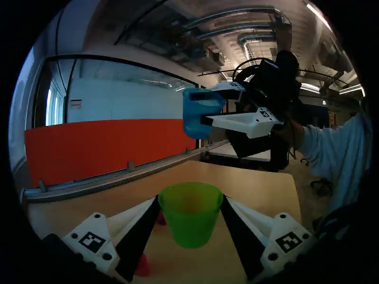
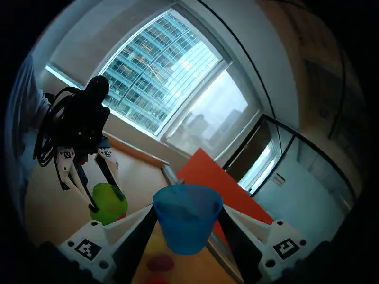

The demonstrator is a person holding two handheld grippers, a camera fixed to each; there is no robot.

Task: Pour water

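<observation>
Left gripper view:
- Left claw point(image 1: 189, 208) pinches a green cup point(image 1: 190, 222), one finger on each side of the wall. Both fingers press on it.
- Green cup is upright with its mouth open to the camera. It sits over the near part of the wooden bench point(image 1: 256, 189). Cannot tell whether its base touches the wood.
- A small red thing point(image 1: 142, 267) lies on the bench just beside the left finger, low in the view. It is too blurred to name.
- Right claw point(image 1: 203, 108) is farther off and higher up, above and beyond the green cup. It grips a blue cup point(image 1: 196, 116), one finger on each side.
- Blue cup is held clear of the bench with its mouth upward, well apart from the green one. Cannot tell whether it leans or what it holds.
- A pale sleeve point(image 1: 336, 142) reaches in from the right edge toward the right claw.
- An orange panel point(image 1: 104, 146) runs along the far edge of the bench under glass. Pipes point(image 1: 237, 28) run across the ceiling.

Right gripper view:
- The blue cup sits centred between the claw's own fingers, clamped from both sides. The inside is too dim to judge for water.
- The room looks tilted in this view.
- A large window point(image 2: 156, 85) shows a tower block outside.
- The left claw and green cup show at lower left, over the bench, with dark cables looped above them.
- The orange panel runs behind the blue cup.
- Red and yellow blurs lie on the bench under the cup.
</observation>
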